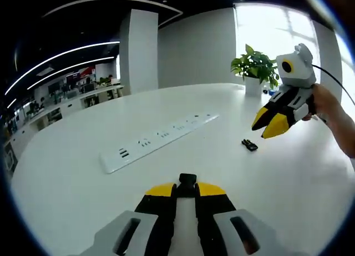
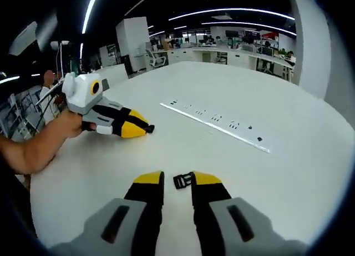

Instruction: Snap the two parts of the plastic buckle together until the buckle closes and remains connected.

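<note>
Buckle: 1 part (image 1: 187, 181) pinched in left gripper (image 1: 187, 190) at 6 o'clock | other part (image 2: 183, 180) on table (image 2: 288, 172), between parted right gripper (image 2: 177, 180) jaws | power strip (image 1: 157, 142) at 11 o'clock

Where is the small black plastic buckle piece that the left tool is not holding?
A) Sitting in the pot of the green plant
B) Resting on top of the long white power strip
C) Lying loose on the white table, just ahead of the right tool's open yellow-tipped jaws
C: in the right gripper view the small black plastic buckle piece lies on the white table at the tips of the right gripper, whose jaws stand apart.
</note>
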The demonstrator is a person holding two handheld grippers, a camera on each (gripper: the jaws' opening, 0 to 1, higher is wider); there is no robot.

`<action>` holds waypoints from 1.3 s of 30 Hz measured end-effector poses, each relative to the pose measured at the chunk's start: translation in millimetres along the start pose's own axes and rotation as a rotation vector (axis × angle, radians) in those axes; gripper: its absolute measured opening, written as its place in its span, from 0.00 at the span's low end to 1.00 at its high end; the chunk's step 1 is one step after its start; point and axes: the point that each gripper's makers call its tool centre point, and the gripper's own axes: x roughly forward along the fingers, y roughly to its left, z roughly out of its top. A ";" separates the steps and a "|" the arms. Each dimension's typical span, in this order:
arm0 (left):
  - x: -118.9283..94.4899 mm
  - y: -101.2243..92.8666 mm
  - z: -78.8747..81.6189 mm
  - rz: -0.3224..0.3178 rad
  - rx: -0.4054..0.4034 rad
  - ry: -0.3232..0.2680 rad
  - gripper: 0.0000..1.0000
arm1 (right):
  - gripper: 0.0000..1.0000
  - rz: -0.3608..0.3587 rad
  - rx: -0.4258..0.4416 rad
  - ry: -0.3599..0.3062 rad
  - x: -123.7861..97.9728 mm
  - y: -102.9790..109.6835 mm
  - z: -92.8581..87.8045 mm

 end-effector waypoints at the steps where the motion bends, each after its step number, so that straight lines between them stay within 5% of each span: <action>1: 0.2 -0.3 0.1 -0.001 -0.001 -0.001 0.12 | 0.33 -0.029 0.039 -0.010 -2.3 -1.6 4.7; 8: -4.5 -7.7 -2.8 -0.014 0.001 -0.011 0.12 | 0.30 -0.273 0.258 -0.073 -7.9 -12.8 -8.0; 13: -8.5 -6.0 -5.1 -0.004 0.013 -0.019 0.12 | 0.35 -0.463 0.315 -0.220 -20.4 -4.8 -12.1; 16: -11.0 -6.4 -6.7 0.000 0.025 -0.016 0.12 | 0.35 -0.584 0.271 -0.284 -30.2 4.5 -10.8; 18: -12.0 -7.1 -6.5 0.003 0.031 -0.016 0.12 | 0.45 -0.635 0.268 -0.311 -28.8 6.8 -9.0; 25: -17.8 -12.1 -6.4 0.014 0.065 -0.014 0.12 | 0.36 -0.713 0.353 -0.358 -8.4 5.7 -10.2; 29: -19.7 -13.0 -6.8 0.013 0.069 -0.015 0.12 | 0.32 -0.761 0.332 -0.344 0.6 8.1 -11.6; 39: -15.5 -3.3 -1.1 0.011 0.057 -0.021 0.12 | 0.27 -0.765 0.333 -0.323 9.5 11.8 -17.2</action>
